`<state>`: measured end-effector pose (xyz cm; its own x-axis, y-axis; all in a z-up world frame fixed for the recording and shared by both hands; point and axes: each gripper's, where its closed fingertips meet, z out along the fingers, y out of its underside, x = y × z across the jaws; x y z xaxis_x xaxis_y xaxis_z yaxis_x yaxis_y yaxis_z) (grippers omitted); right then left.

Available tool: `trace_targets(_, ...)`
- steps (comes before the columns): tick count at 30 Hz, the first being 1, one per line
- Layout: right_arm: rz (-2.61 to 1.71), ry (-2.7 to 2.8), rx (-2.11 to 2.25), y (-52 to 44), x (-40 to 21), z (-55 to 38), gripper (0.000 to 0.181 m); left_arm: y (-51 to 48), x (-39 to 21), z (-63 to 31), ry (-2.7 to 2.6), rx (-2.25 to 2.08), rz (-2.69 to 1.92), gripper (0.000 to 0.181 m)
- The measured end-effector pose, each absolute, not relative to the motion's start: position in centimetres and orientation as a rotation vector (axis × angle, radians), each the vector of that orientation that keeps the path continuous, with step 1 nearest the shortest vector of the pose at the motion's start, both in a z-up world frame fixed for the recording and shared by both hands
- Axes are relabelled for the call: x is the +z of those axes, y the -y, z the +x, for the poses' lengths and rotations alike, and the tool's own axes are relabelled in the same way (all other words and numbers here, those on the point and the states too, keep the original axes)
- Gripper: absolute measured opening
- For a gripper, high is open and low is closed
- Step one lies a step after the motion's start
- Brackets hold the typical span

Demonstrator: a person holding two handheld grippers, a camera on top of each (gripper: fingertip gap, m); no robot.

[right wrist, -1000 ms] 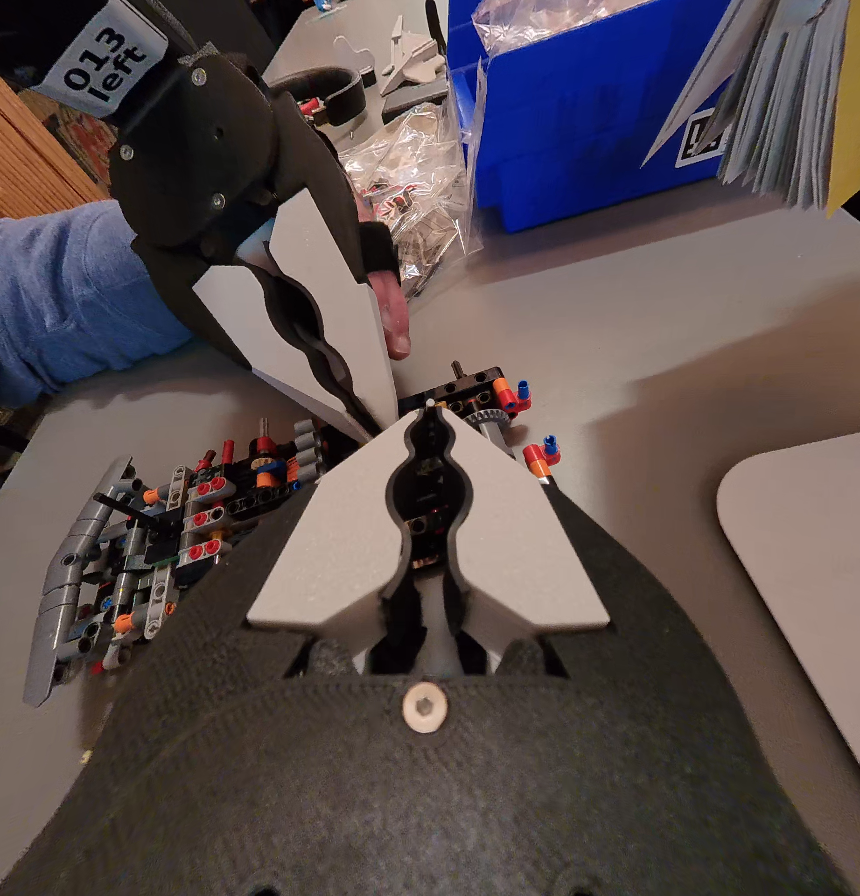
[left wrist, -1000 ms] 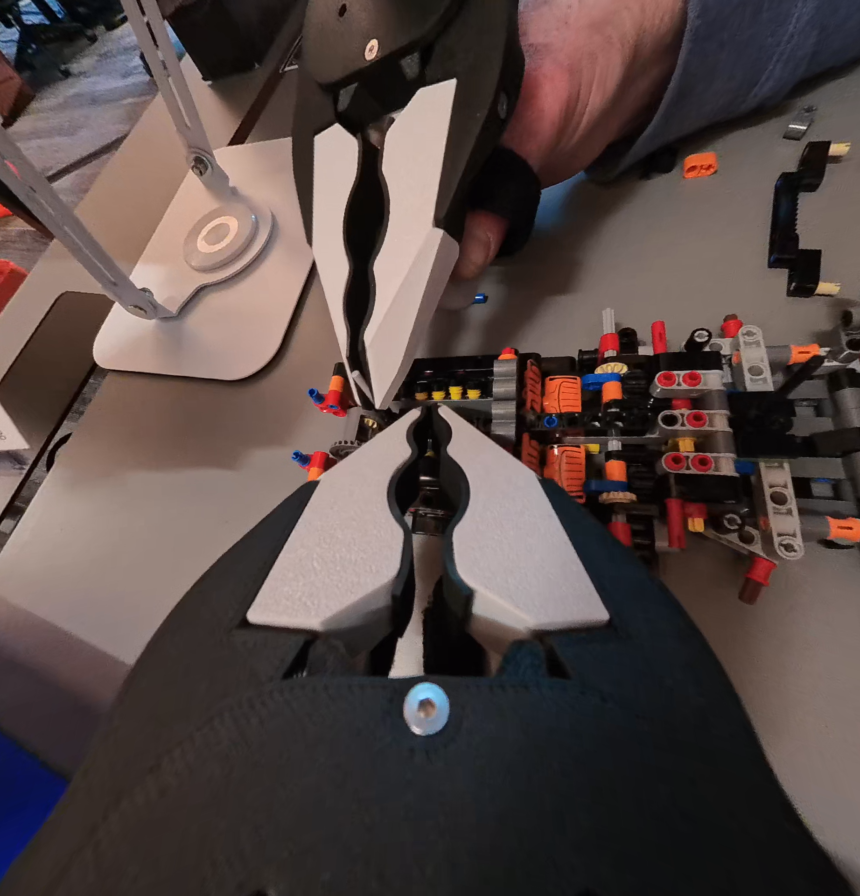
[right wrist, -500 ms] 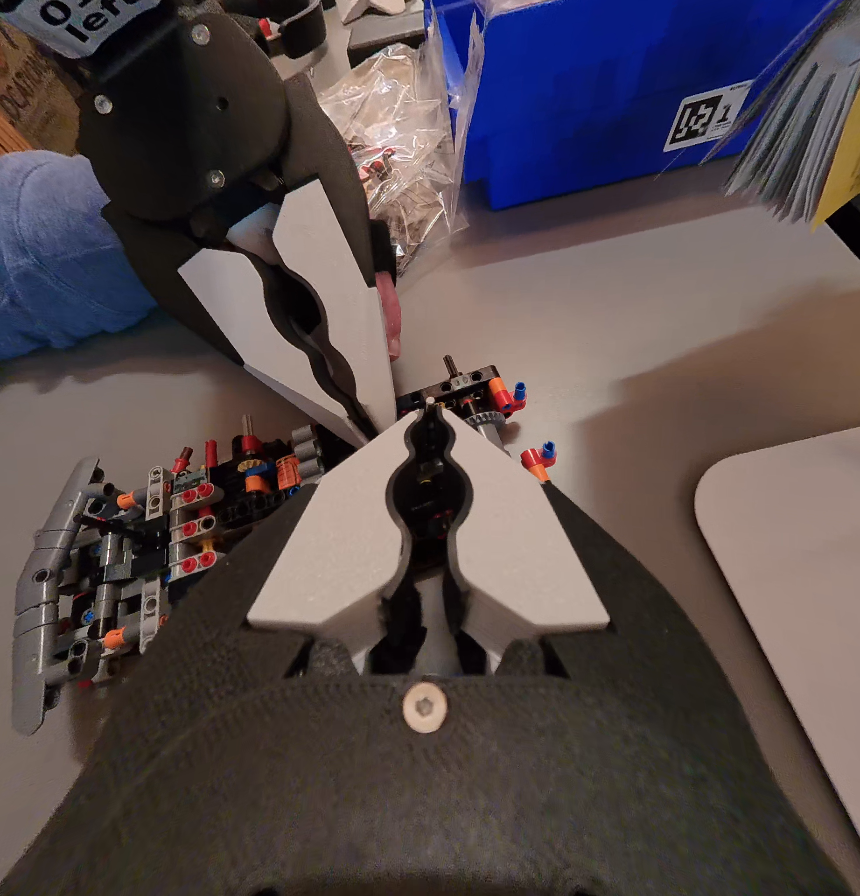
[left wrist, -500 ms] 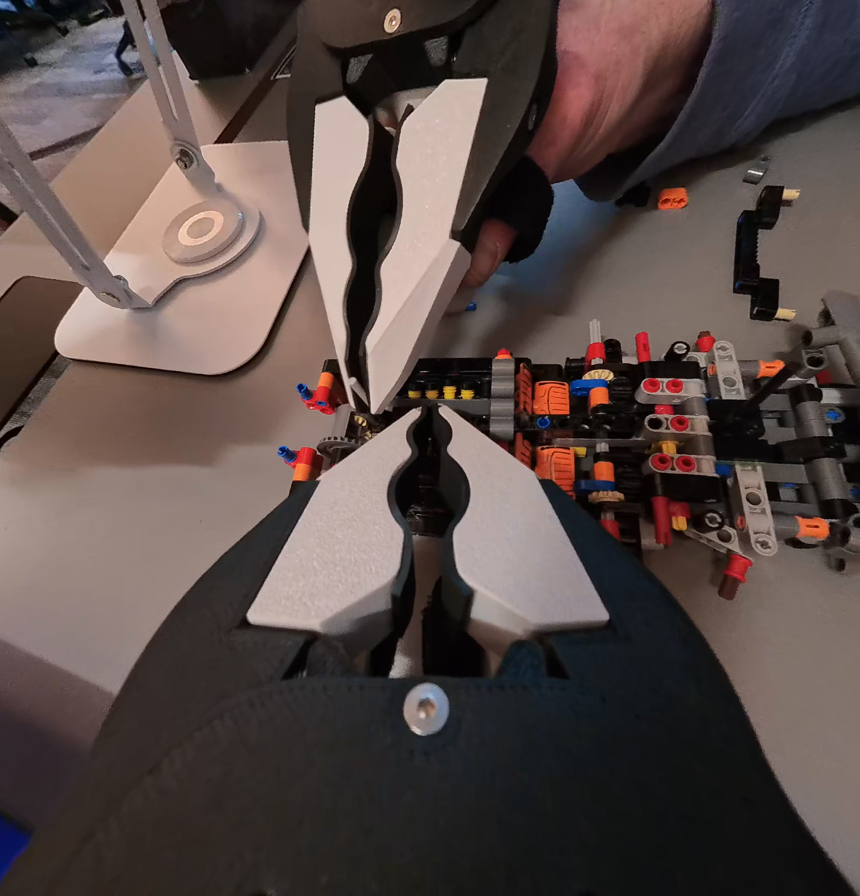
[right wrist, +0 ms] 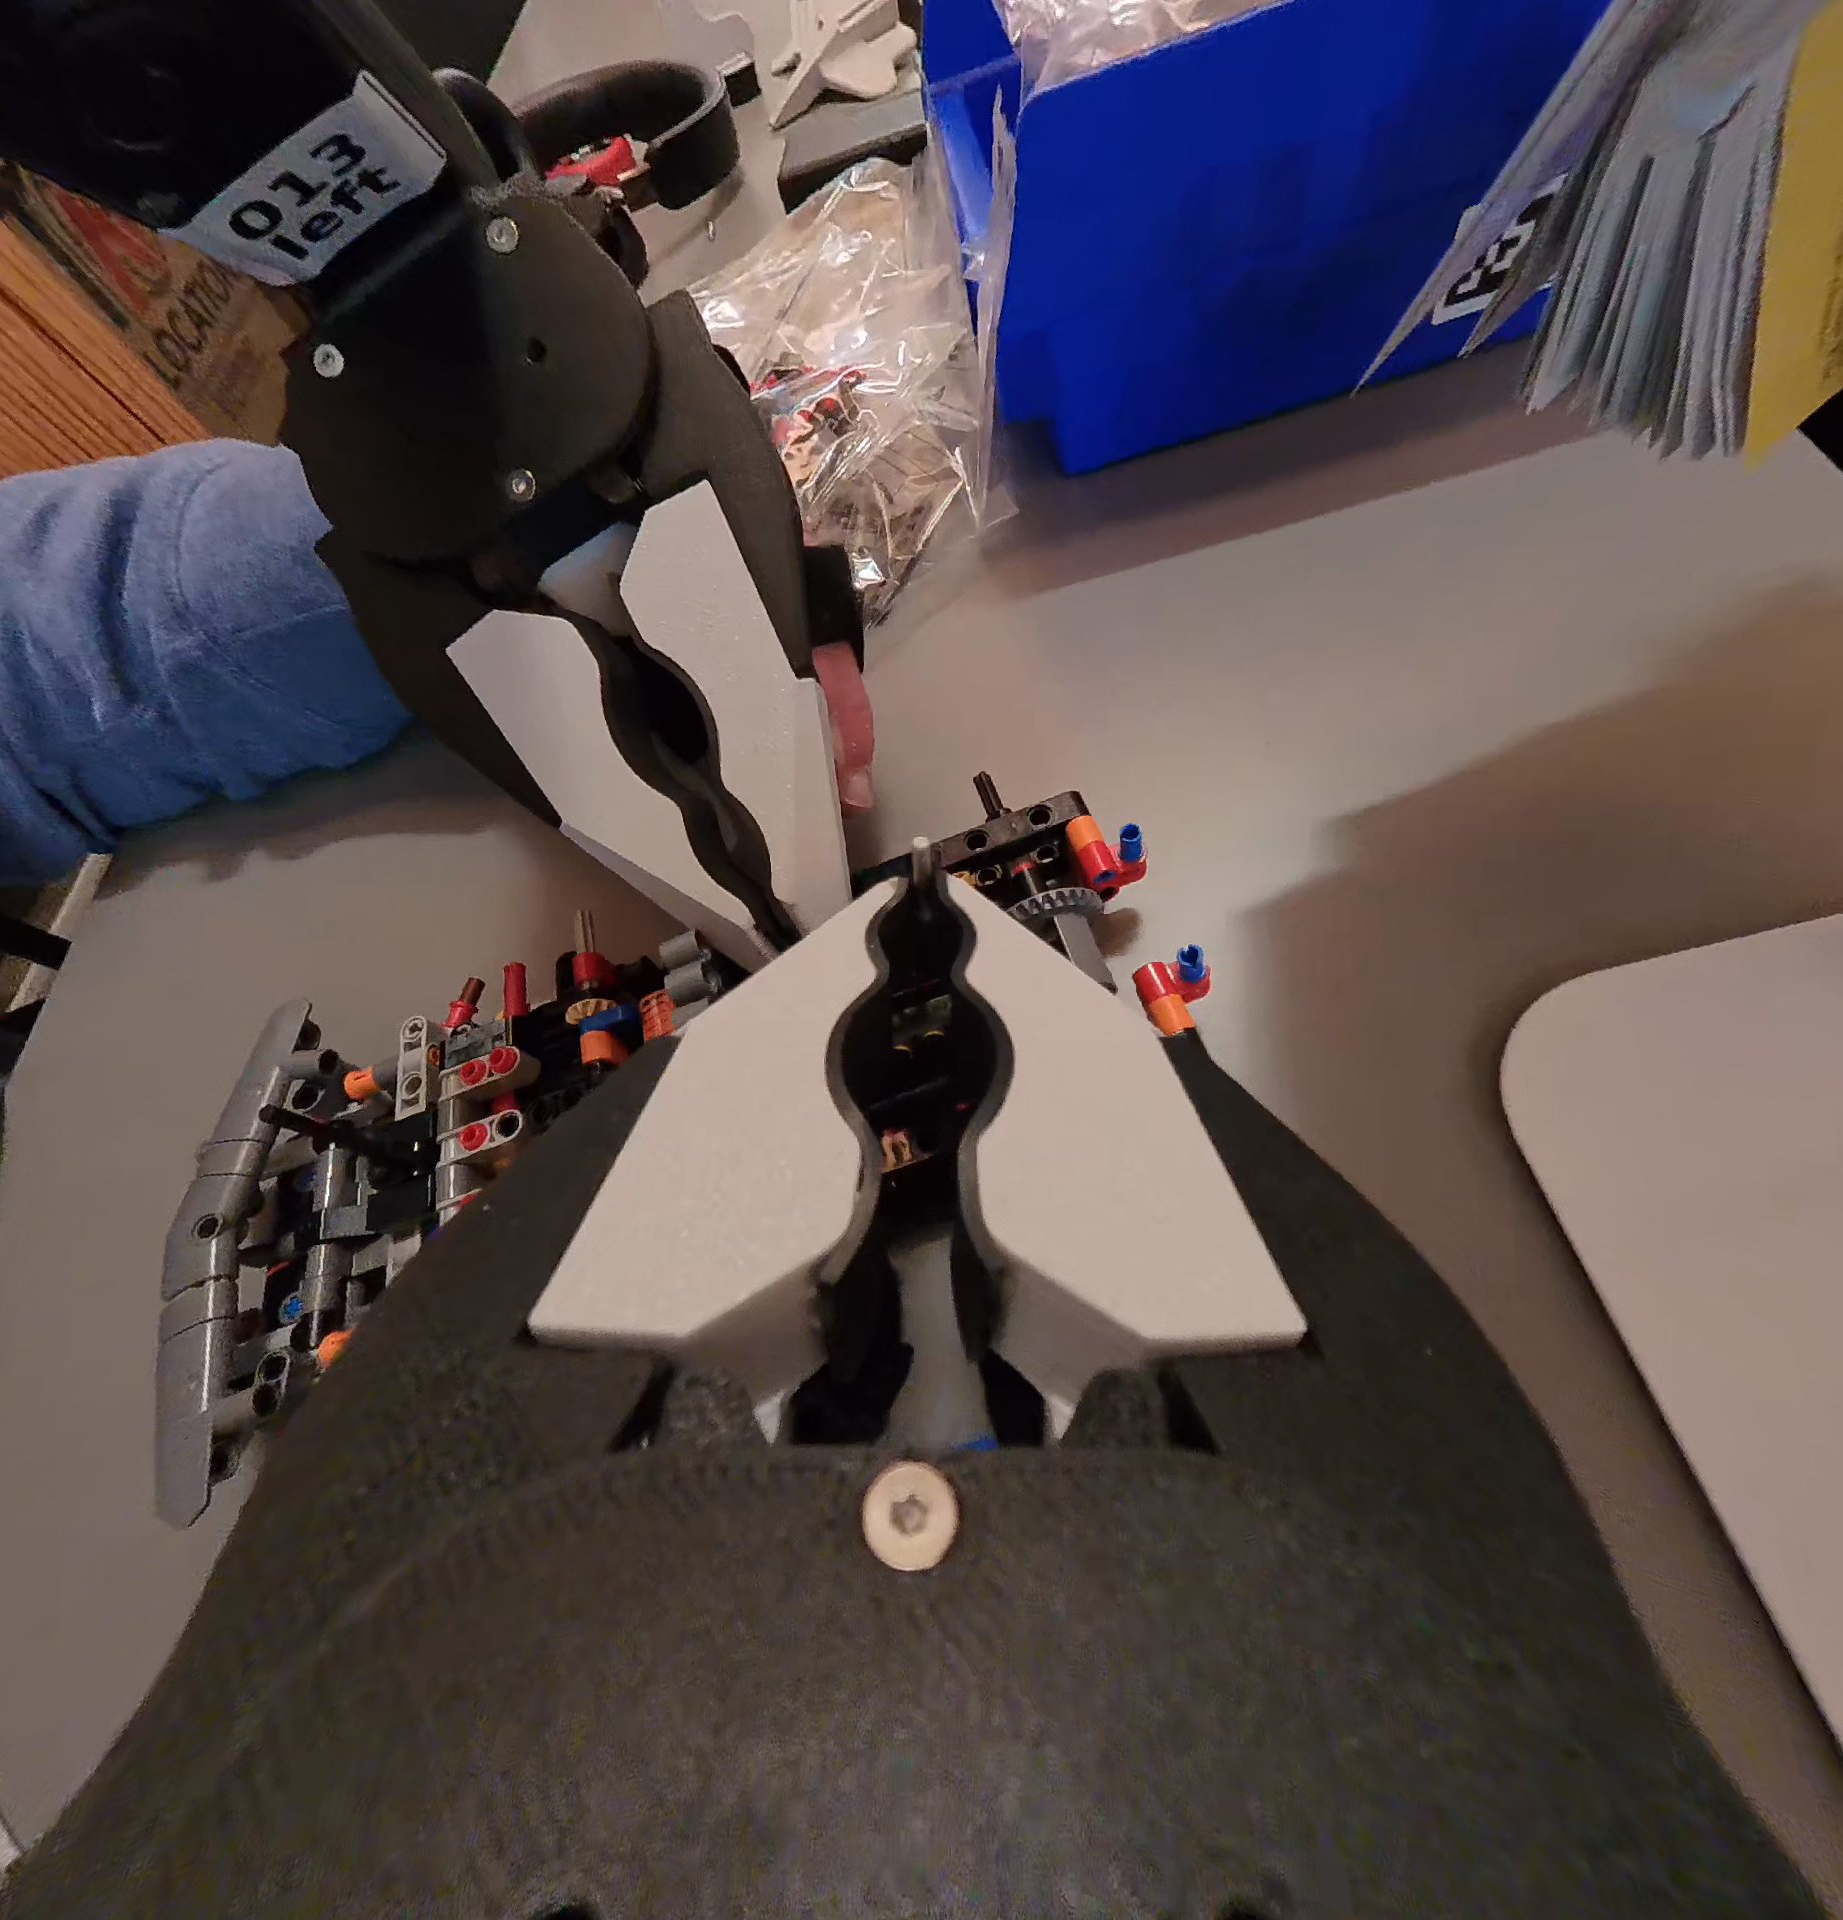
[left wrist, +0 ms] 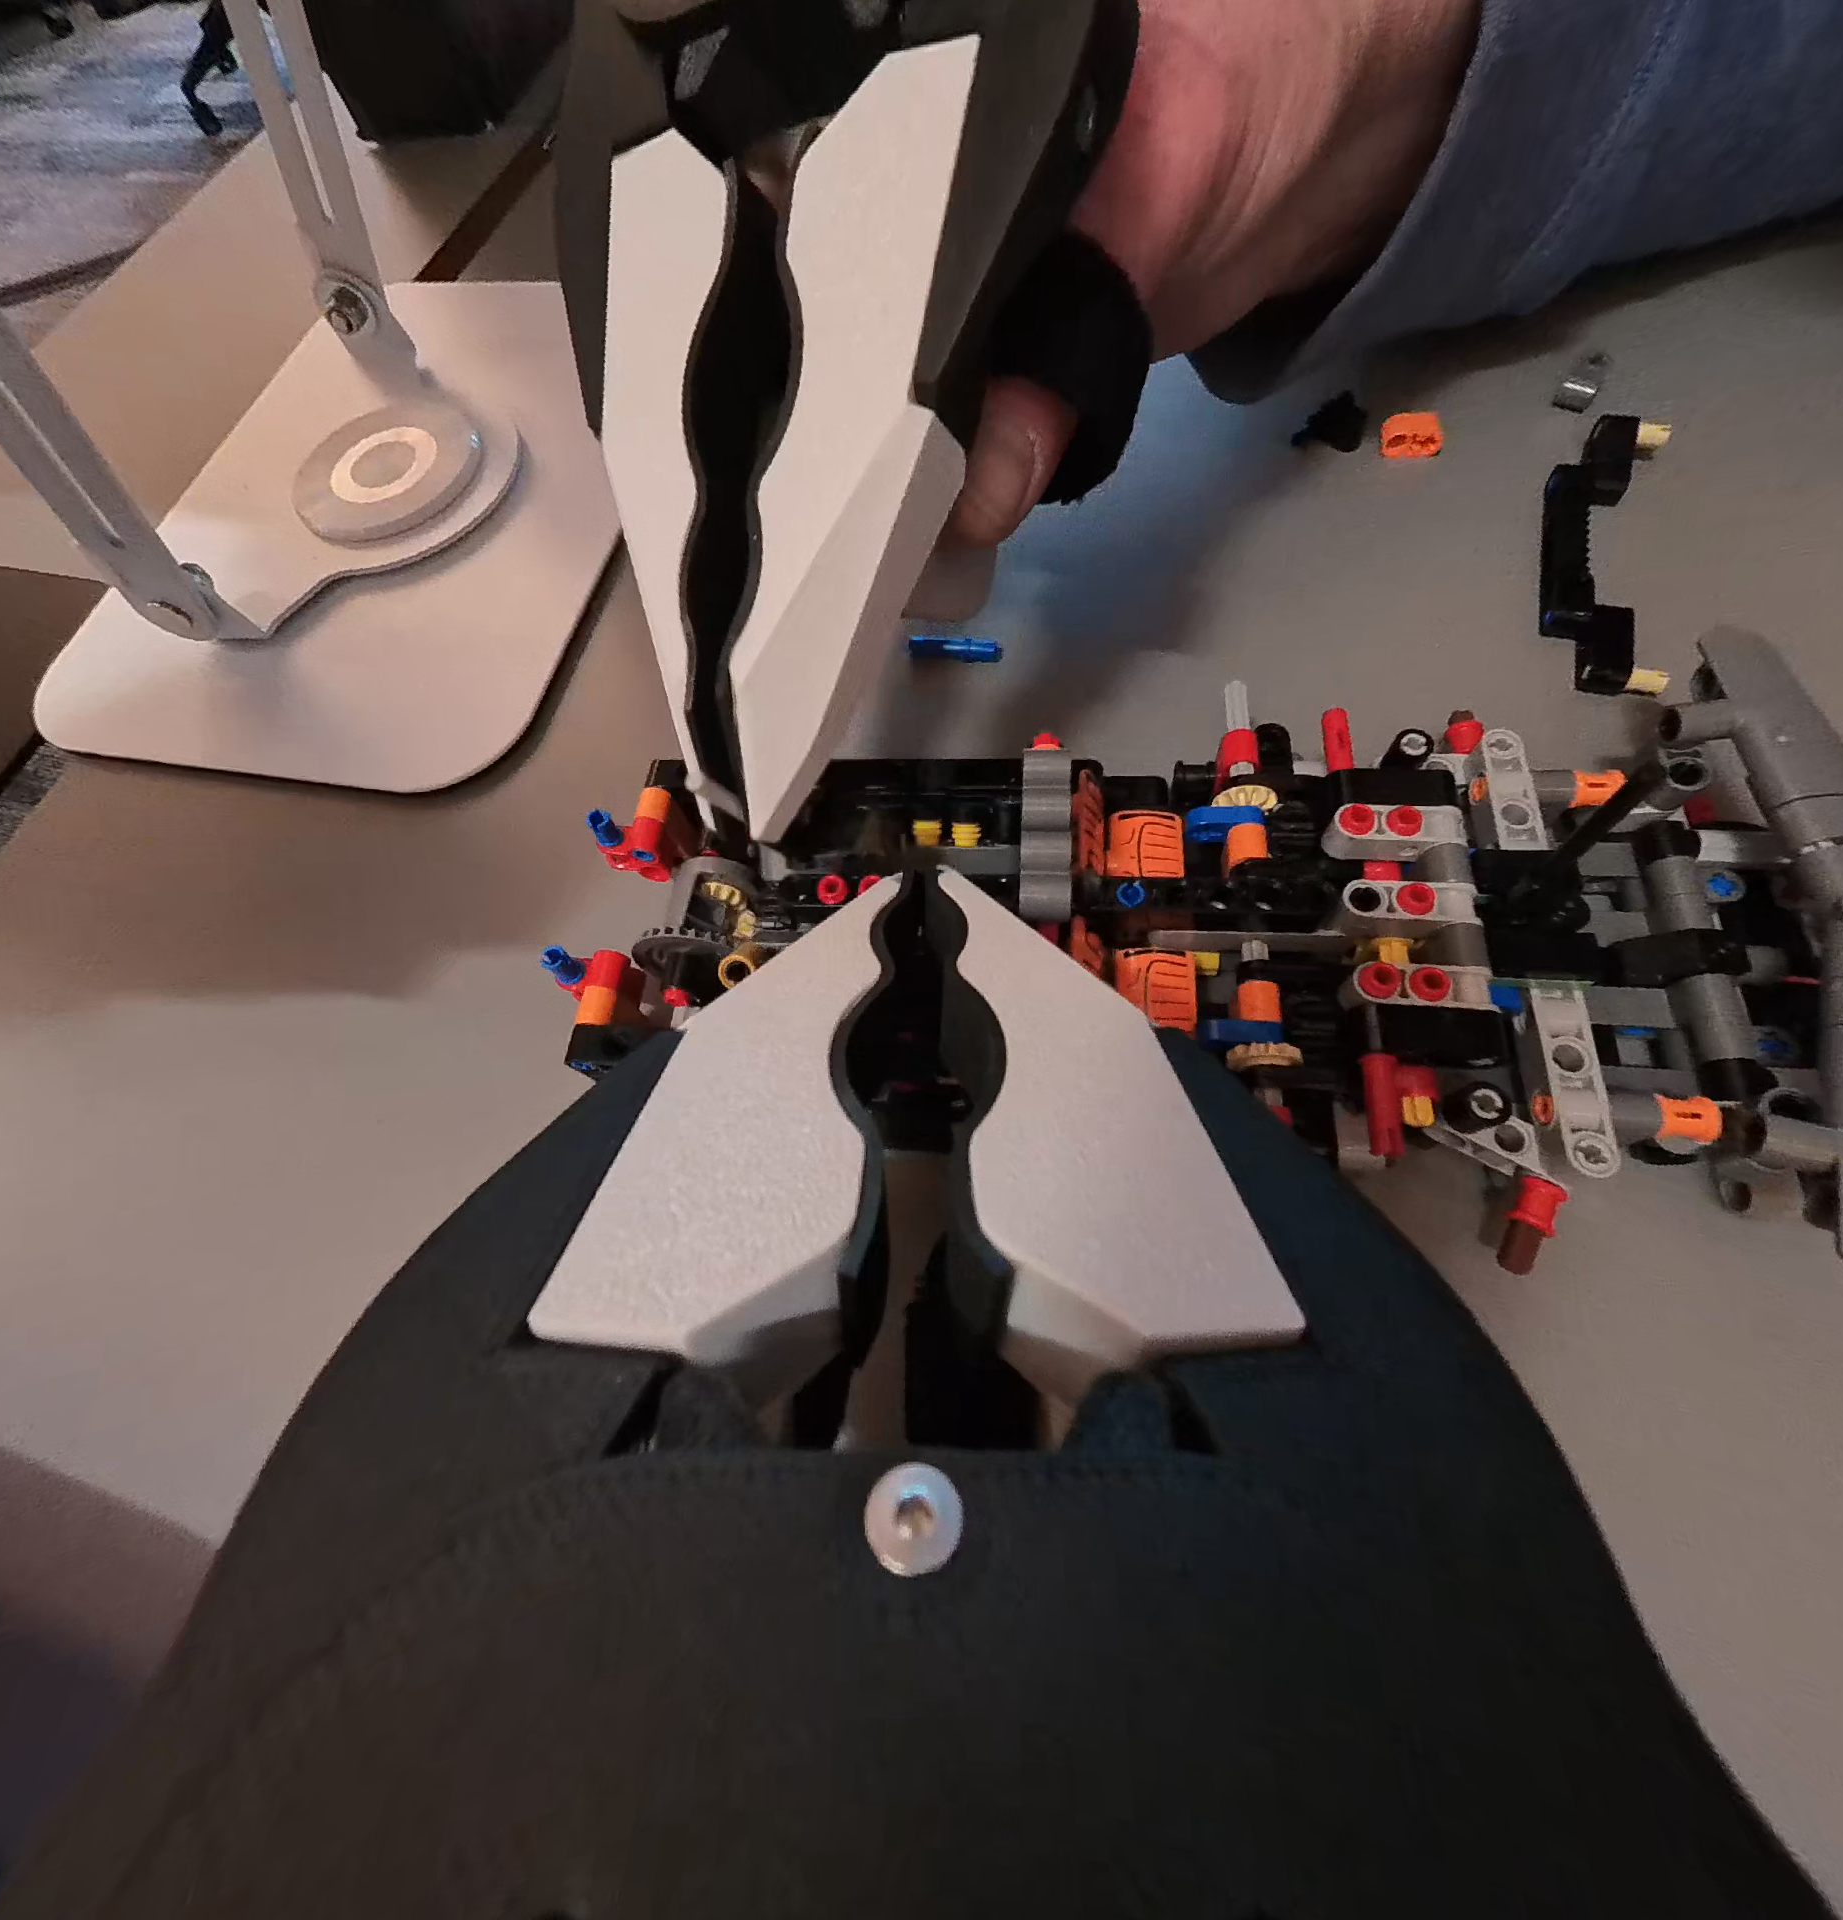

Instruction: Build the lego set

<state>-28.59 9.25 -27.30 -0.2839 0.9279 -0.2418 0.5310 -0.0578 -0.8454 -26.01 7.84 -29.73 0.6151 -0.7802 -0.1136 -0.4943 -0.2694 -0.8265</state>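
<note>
The lego chassis (left wrist: 1260,935) lies flat on the grey surface (left wrist: 273,1091), a long black and grey frame stuffed with orange, red, blue and yellow pins and gears. Curved grey panels (right wrist: 221,1247) cap one end; the other end has red-blue connectors (left wrist: 621,831) sticking out, plus a thin axle (right wrist: 922,862) standing upright.

Glossy plastic lego model (left wrist: 1260,935) – matt grainy fingers (left wrist: 751,1143) – smooth grey table (left wrist: 273,1091).

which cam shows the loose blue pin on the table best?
Left wrist view. The loose blue pin lies in plain sight on the grey table, just beyond the lego chassis, under the right gripper. The right wrist view doesn't show it.
</note>
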Motion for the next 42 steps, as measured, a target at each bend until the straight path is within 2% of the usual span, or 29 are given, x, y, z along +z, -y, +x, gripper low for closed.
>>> trace_targets(7,-1.563,1.81,1.285,-9.3,-27.8,-28.5,0.0,-8.2,-28.7,-26.9,-0.946,-0.344,-1.937,0.0)
trace_targets(10,-1.583,1.776,1.299,-10.1,-27.7,-28.1,0.0,-8.4,-28.0,-27.8,-0.892,-0.307,-1.959,0.006)
trace_targets(16,-1.586,1.718,1.375,-11.2,-26.6,-27.0,0.0,-8.6,-28.6,-28.2,-0.882,-0.35,-2.022,0.043)
trace_targets(18,-1.569,1.716,1.385,-11.3,-26.2,-26.6,0.0,-8.8,-28.8,-28.2,-0.907,-0.361,-2.027,0.05)
trace_targets(27,-1.564,1.717,1.424,-10.7,-26.5,-26.4,0.0,-8.7,-29.9,-26.9,-1.038,-0.542,-2.035,0.034)
trace_targets(42,-1.553,1.783,1.451,-9.4,-26.8,-25.8,0.0,-7.8,-30.1,-26.0,-0.989,-0.561,-2.076,0.031)
